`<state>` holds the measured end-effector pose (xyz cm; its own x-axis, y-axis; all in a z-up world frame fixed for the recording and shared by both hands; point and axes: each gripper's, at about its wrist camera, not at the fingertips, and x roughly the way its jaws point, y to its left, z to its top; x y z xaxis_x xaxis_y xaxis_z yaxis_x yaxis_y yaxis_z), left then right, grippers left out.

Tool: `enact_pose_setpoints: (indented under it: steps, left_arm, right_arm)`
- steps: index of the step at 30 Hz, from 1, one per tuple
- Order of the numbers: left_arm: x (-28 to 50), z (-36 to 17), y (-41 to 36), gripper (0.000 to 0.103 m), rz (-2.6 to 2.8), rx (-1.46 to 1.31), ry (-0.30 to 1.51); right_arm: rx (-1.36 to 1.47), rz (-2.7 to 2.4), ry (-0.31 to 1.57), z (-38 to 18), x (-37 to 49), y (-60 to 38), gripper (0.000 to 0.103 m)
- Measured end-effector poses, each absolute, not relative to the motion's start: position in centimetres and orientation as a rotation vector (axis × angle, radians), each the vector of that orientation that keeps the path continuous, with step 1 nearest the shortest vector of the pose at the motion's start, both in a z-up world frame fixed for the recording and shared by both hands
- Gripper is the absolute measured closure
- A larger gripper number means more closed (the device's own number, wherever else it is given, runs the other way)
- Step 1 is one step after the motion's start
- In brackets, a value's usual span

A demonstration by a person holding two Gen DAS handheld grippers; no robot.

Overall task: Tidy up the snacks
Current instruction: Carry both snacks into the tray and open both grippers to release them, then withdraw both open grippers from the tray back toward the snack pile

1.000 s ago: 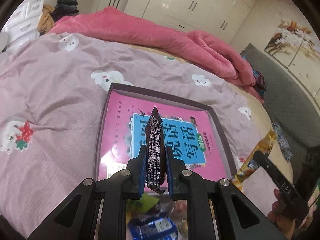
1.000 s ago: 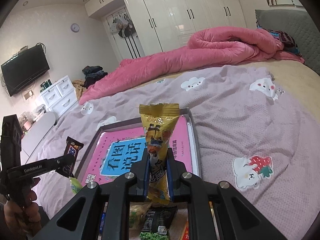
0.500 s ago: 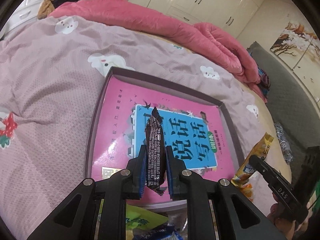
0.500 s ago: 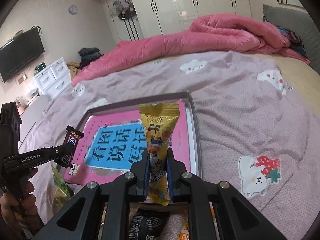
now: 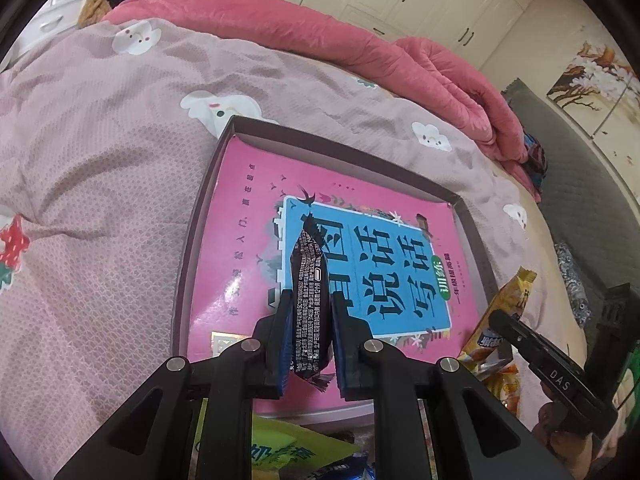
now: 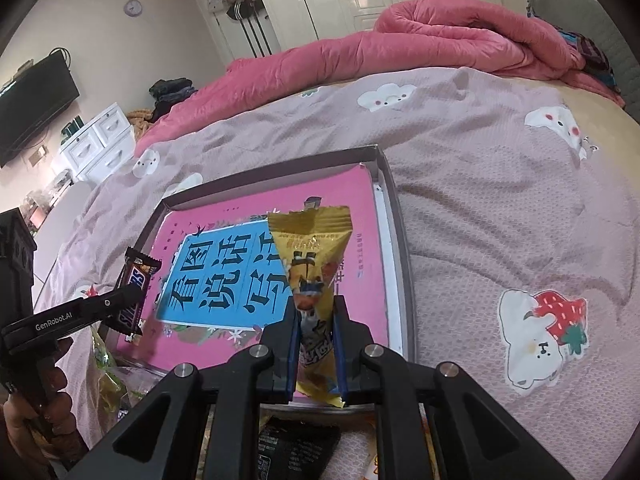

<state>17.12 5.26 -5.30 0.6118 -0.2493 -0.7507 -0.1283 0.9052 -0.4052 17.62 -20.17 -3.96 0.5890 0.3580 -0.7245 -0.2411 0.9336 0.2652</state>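
Observation:
My left gripper [image 5: 310, 312] is shut on a dark brown Snickers bar [image 5: 310, 280], held upright over the near left part of a shallow box [image 5: 200, 216] lined with a pink and blue book cover [image 5: 248, 248]. My right gripper [image 6: 316, 316] is shut on a yellow snack packet [image 6: 312, 256], held upright over the box's near right part [image 6: 394, 216]. Each gripper shows in the other's view: the right with its packet [image 5: 510, 308], the left with its bar [image 6: 134, 294].
The box lies on a mauve bedspread [image 5: 100, 160] with cloud prints. A pile of loose snack packets [image 5: 280, 452] lies at the box's near edge, also in the right wrist view [image 6: 296, 452]. A rolled pink duvet [image 6: 440, 44] lies beyond.
Both grippers have moved forward and lower over the box with their snacks still held. The box now fills more of both views.

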Motion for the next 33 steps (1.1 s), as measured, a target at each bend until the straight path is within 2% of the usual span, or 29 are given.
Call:
enact_pose_setpoints:
  steps: [11, 14, 16, 21, 30, 33]
  left_arm:
    - [17.7, -6.2, 5.3, 0.085, -0.051, -0.435, 0.942]
    - [17.7, -6.2, 5.4, 0.085, -0.045, -0.436, 0.943]
    - [17.6, -6.1, 5.5, 0.085, -0.043, -0.440, 0.940]
    - [17.5, -6.0, 5.8, 0.084, -0.039, -0.448, 0.936]
    - [17.1, -5.2, 6.1, 0.068, -0.033, -0.450, 0.917]
    - [16.8, -4.9, 6.3, 0.064, -0.035, -0.461, 0.908]
  right_arm:
    - [0.198, 0.329, 0.884, -4.2, 17.9, -20.8, 0.086]
    - [0.198, 0.321, 0.880, -4.1, 17.9, -20.8, 0.080]
    - [0.199, 0.321, 0.879, -4.1, 17.8, -20.8, 0.073]
    - [0.204, 0.312, 0.876, -4.0, 17.6, -20.9, 0.073]
    - [0.218, 0.310, 0.862, -3.6, 17.6, -21.4, 0.072]
    - [0.225, 0.316, 0.847, -3.3, 17.4, -21.5, 0.069]
